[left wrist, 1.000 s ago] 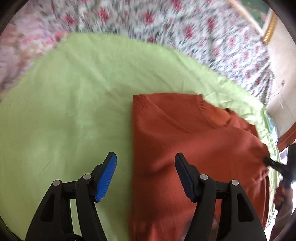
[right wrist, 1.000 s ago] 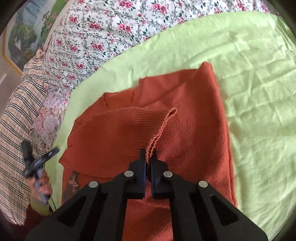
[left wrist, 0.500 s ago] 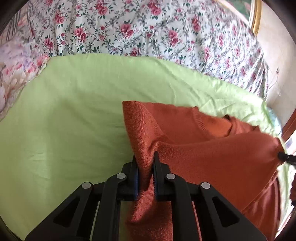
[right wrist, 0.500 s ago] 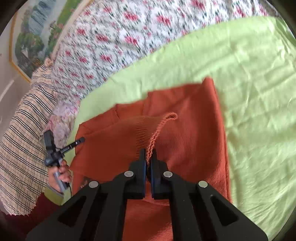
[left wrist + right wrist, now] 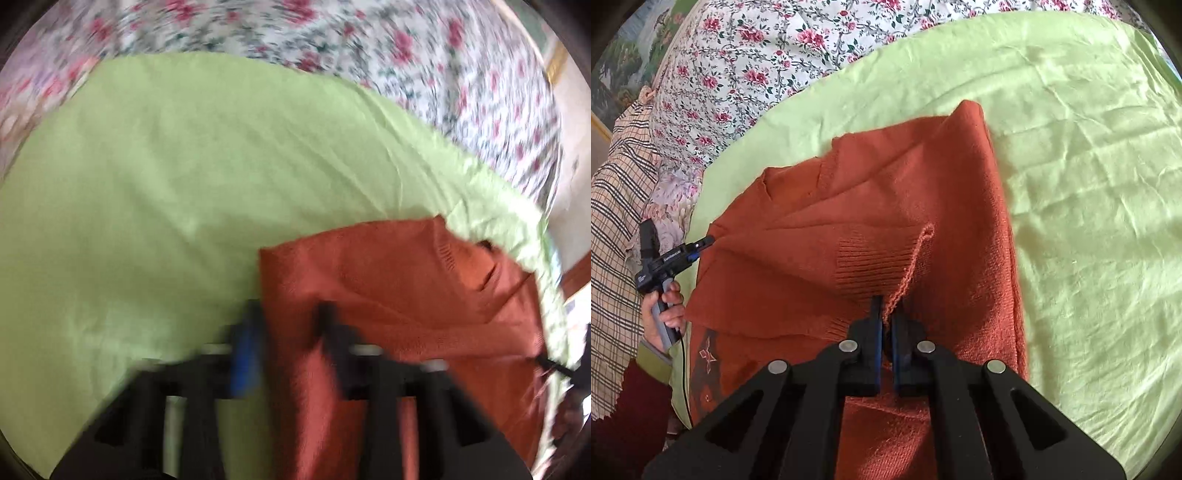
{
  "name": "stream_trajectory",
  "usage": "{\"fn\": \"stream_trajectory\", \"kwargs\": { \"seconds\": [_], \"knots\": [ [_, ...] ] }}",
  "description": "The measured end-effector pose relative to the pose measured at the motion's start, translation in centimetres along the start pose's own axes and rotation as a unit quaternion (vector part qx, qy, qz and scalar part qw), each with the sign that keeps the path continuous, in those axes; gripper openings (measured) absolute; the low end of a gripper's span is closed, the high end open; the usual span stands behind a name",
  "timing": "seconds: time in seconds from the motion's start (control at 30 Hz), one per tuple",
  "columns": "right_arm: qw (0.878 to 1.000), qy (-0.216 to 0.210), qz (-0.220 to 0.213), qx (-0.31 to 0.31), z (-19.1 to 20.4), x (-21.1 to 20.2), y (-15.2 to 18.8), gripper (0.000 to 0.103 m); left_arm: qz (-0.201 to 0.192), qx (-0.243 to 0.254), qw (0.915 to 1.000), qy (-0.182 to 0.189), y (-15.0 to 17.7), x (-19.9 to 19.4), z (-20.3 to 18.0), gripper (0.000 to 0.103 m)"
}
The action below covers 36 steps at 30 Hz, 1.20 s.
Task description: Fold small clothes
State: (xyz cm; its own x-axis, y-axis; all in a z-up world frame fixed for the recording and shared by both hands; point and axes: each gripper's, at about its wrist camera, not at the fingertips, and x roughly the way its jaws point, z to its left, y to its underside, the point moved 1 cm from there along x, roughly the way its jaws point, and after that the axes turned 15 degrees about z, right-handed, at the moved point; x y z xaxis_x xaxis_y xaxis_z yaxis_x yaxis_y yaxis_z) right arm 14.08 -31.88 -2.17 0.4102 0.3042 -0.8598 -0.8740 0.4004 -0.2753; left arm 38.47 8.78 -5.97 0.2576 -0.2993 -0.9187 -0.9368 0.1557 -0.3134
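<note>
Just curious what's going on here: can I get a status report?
Both shut: left gripper on orange sweater side edge, right gripper on its ribbed edge. Sweater partly lifted off green sheet. Nothing in the way.

the orange sweater (image 5: 871,206) is a matt knit — fuzzy and slightly rough, with ribbed bands at its edge. the green sheet (image 5: 1089,155) under it is thin woven cloth, smooth with a faint sheen and fine creases. the floral bedcover (image 5: 757,62) is a printed cotton-like cloth, matt. the checked cloth (image 5: 613,206) at the side looks woven. the right gripper (image 5: 886,325) is matt black plastic with shiny metal pins — its pads are blue. the left gripper (image 5: 288,332) is blurred, black with a blue pad.
</note>
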Motion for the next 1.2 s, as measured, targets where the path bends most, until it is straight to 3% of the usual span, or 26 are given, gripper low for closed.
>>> {"fn": "stream_trajectory", "kwargs": {
  "seconds": [0.07, 0.17, 0.2, 0.3, 0.4, 0.57, 0.67, 0.7, 0.73, 0.9, 1.0, 1.13, 1.2],
  "knots": [
    [1.000, -0.013, -0.002, 0.003, 0.0, -0.4, 0.0, 0.004, -0.012, 0.020, 0.9987, -0.045, -0.2, 0.0, -1.2, 0.010],
    [0.994, -0.093, -0.048, 0.017, -0.7, -3.5, 0.1, 0.004, -0.025, 0.026, 0.9971, -0.067, -0.1, 0.1, -1.7, 0.009],
    [0.994, -0.097, -0.053, 0.026, -1.2, -4.1, 0.0, 0.004, -0.025, 0.023, 0.9970, -0.069, -0.1, 0.2, -1.7, 0.009],
    [0.999, -0.009, -0.030, 0.044, -2.6, -2.9, -0.4, 0.001, -0.022, 0.015, 0.9977, -0.062, 0.1, -0.1, -1.4, 0.011],
    [0.999, 0.005, 0.005, 0.043, -2.8, -0.8, 0.0, 0.001, -0.012, 0.009, 0.9982, -0.058, 1.4, -1.5, -0.9, 0.020],
    [0.999, 0.045, -0.017, 0.014, -0.9, -1.9, 0.9, 0.004, -0.023, 0.025, 0.9983, -0.046, 7.8, -4.7, -1.1, 0.025],
    [0.999, 0.031, -0.035, 0.014, -0.2, -2.4, 1.2, 0.023, -0.022, 0.044, 0.9971, -0.057, 11.8, -5.3, -2.2, 0.033],
    [0.999, 0.022, -0.043, 0.014, 0.0, -2.6, 1.4, 0.039, -0.024, 0.045, 0.9969, -0.060, 13.1, -5.5, -2.3, 0.035],
    [0.999, 0.016, -0.049, 0.015, 0.3, -2.7, 1.6, 0.047, -0.024, 0.045, 0.9968, -0.061, 14.4, -5.5, -2.5, 0.037],
    [0.997, 0.021, -0.063, 0.032, 0.9, -2.1, 1.2, 0.047, -0.025, 0.037, 0.9951, -0.088, 16.7, -4.4, -2.5, 0.040],
    [0.996, 0.040, -0.058, 0.049, 0.6, -1.5, 1.0, 0.047, -0.036, 0.028, 0.9943, -0.096, 16.3, -4.9, -2.5, 0.029],
    [0.995, 0.035, -0.098, 0.011, 2.7, -2.8, 1.4, 0.047, -0.039, 0.013, 0.9943, -0.099, 16.4, -4.8, -2.5, 0.024],
    [0.997, 0.019, -0.078, -0.012, 3.7, -1.9, 0.9, 0.047, -0.036, 0.008, 0.9945, -0.098, 16.6, -4.6, -2.3, 0.024]
  ]
}}
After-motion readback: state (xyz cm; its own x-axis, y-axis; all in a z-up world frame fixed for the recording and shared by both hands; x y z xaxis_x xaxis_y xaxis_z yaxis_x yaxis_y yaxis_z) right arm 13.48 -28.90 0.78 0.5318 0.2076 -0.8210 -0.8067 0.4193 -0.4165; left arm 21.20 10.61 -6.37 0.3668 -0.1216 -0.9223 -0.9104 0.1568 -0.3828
